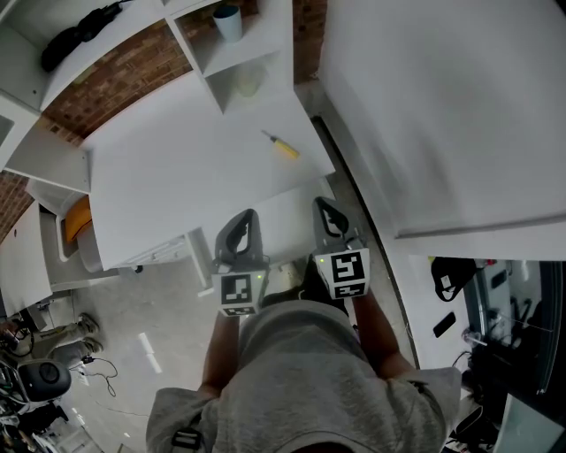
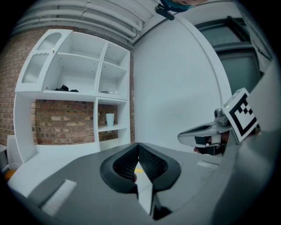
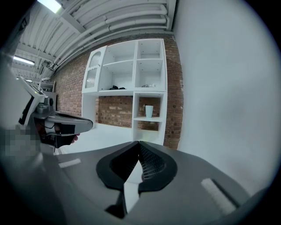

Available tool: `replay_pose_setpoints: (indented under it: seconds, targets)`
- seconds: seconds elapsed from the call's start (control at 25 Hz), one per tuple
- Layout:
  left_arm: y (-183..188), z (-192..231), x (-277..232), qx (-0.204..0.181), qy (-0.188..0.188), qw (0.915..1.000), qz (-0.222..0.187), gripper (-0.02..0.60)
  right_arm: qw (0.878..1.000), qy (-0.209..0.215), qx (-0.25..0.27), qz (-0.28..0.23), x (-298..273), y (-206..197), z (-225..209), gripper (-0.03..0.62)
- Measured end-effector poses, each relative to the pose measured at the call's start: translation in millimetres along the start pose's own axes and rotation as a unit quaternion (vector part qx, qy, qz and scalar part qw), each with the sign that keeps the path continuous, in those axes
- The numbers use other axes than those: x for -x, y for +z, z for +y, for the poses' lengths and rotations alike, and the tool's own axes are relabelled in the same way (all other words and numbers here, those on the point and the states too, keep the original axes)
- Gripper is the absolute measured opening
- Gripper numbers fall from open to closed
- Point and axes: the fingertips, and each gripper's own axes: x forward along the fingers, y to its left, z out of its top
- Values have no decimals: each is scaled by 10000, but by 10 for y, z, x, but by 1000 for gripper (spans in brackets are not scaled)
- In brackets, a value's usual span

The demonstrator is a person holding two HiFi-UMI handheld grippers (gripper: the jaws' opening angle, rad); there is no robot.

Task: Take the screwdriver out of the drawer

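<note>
fingers (image 2: pixel 153 165) together on left gripper (image 1: pixel 248 217), right gripper (image 1: pixel 321 205); one screwdriver (image 1: pixel 283 147), one cup (image 1: pixel 227 22).

White shelving (image 3: pixel 131 74) stands against a brick wall (image 3: pixel 114 112) above a white counter (image 1: pixel 177 168).

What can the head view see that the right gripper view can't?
Only the head view shows the yellow screwdriver lying on the white table, and the person's grey shirt. Only the right gripper view shows the ceiling lights and the pipes overhead. Both show the cup on its shelf, the brick wall and the left gripper.
</note>
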Motion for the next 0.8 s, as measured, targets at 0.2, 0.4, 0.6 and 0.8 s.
replay_pose_setpoints:
  seconds: [0.2, 0.4, 0.6, 0.8]
  targets:
    - [18, 28, -2, -28, 31, 10000, -9, 12, 10000, 54, -2, 10, -23, 8, 19, 3]
    - [-3, 41, -7, -10, 47, 10000, 14, 12, 10000, 92, -8, -1, -35, 13, 25, 3]
    - [6, 34, -20, 9, 72, 10000, 42, 12, 10000, 73, -18, 22, -38, -4, -3, 3]
    - [-2, 43, -35, -4, 74, 9999, 70, 12, 10000, 88, -34, 34, -62, -4, -9, 3]
